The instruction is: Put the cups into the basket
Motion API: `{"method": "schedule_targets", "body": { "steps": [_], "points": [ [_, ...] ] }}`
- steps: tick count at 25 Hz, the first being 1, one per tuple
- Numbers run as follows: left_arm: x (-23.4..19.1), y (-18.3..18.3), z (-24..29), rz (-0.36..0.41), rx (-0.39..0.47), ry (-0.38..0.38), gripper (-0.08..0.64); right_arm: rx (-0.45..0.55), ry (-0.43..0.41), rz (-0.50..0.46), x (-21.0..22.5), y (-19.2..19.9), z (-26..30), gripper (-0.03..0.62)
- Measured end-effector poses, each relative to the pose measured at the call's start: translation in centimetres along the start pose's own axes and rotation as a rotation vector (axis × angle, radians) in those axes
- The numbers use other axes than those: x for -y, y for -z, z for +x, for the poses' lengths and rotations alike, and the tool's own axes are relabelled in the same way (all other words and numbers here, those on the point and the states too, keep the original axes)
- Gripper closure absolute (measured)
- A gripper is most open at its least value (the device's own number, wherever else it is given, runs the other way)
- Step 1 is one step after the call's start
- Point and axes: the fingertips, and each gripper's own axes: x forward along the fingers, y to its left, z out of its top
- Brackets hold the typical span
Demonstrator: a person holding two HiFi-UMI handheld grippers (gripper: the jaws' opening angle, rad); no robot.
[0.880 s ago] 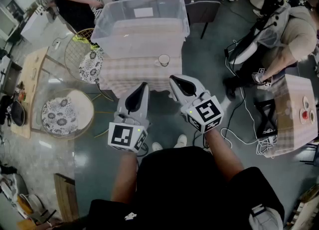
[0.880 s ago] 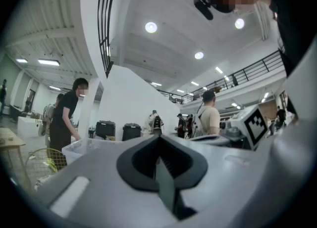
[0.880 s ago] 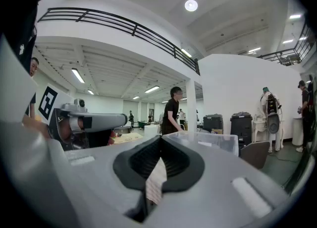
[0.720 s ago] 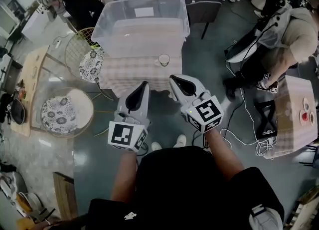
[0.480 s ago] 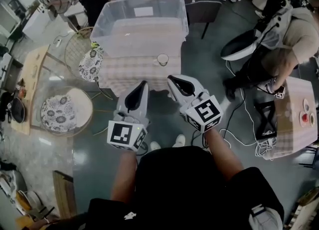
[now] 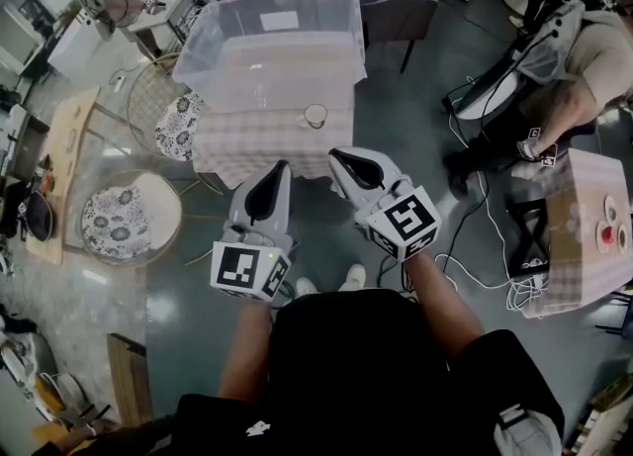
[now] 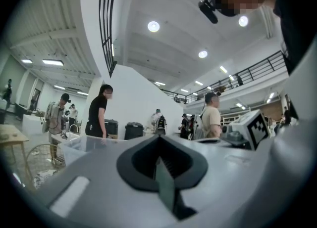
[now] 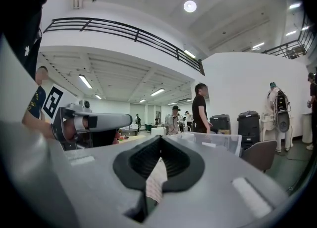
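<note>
Checked table (image 6: pixel 247 147): cup (image 6: pixel 315 115) beside clear basket (image 6: pixel 277 76) — label (image 6: pixel 280 21) unreadable; left gripper (image 6: pixel 280 171), right gripper (image 6: pixel 339 160) closed, empty.

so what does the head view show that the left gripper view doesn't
Only the head view: the cup on the checked table, near the clear bin's front wall, and the floor below. Only the left gripper view: the ceiling lights and the balcony railing. Both: the clear bin, the left gripper with its jaws together and empty, and the right gripper beside it.
</note>
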Motion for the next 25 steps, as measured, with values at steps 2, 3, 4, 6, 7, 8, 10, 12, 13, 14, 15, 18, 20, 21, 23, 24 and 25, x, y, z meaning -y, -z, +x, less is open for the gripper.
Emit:
{"method": "schedule_targets", "body": {
  "steps": [2, 3, 4, 6, 7, 8, 10, 12, 13, 14, 15, 18, 20, 21, 23, 24, 25],
  "points": [
    [0.5, 0.3, 0.5, 0.001, -0.008, -0.002, 0.574, -0.001, -0.005, 0.005, 0.6, 0.2, -0.4, 0.591],
    [0.7, 0.4, 0.8, -0.002, -0.011, -0.007, 0.574, -0.002, -0.006, 0.008, 0.9, 0.3, -0.7, 0.591],
    [1.0, 0.5, 1.1, -0.005, -0.014, -0.011, 0.574, -0.002, -0.008, 0.01, 1.3, 0.4, -0.9, 0.591],
    [1.6, 0.8, 1.7, -0.006, -0.02, -0.018, 0.574, -0.001, -0.013, 0.014, 2.1, 0.7, -1.3, 0.591],
    [1.8, 0.9, 1.9, -0.004, -0.022, -0.02, 0.574, 0.001, -0.018, 0.016, 2.5, 0.8, -1.5, 0.591],
    [2.1, 1.0, 2.2, 0.0, -0.023, -0.022, 0.574, 0.004, -0.023, 0.019, 2.8, 0.8, -1.6, 0.591],
    [2.4, 1.2, 2.6, 0.011, -0.024, -0.023, 0.574, 0.01, -0.033, 0.023, 3.4, 0.9, -1.7, 0.591],
    [2.6, 1.2, 2.9, 0.006, -0.024, -0.032, 0.574, 0.012, -0.04, 0.025, 3.8, 0.9, -1.7, 0.591],
    [2.6, 1.2, 2.9, 0.002, -0.024, -0.037, 0.574, 0.011, -0.044, 0.025, 4.0, 0.9, -1.8, 0.591],
    [2.6, 1.3, 2.9, 0.001, -0.024, -0.043, 0.574, 0.011, -0.048, 0.026, 4.1, 1.0, -1.8, 0.591],
    [2.5, 1.3, 2.9, 0.0, -0.024, -0.051, 0.574, 0.01, -0.051, 0.027, 4.1, 1.0, -1.8, 0.591],
    [2.4, 1.3, 3.0, -0.004, -0.025, -0.078, 0.574, 0.008, -0.062, 0.032, 4.4, 1.2, -1.7, 0.591],
    [2.4, 1.4, 3.2, -0.001, -0.026, -0.085, 0.574, 0.007, -0.07, 0.034, 4.6, 1.3, -1.5, 0.591],
    [2.3, 1.5, 3.2, 0.003, -0.027, -0.086, 0.574, 0.007, -0.073, 0.035, 4.7, 1.4, -1.4, 0.591],
    [2.1, 1.6, 3.3, 0.007, -0.03, -0.09, 0.574, 0.006, -0.078, 0.038, 4.9, 1.5, -1.0, 0.591],
    [2.0, 1.7, 3.3, 0.007, -0.03, -0.095, 0.574, 0.006, -0.08, 0.04, 5.0, 1.6, -0.9, 0.591],
    [1.8, 1.7, 3.3, 0.005, -0.03, -0.1, 0.574, 0.005, -0.082, 0.041, 5.0, 1.7, -0.8, 0.591]
  ]
}}
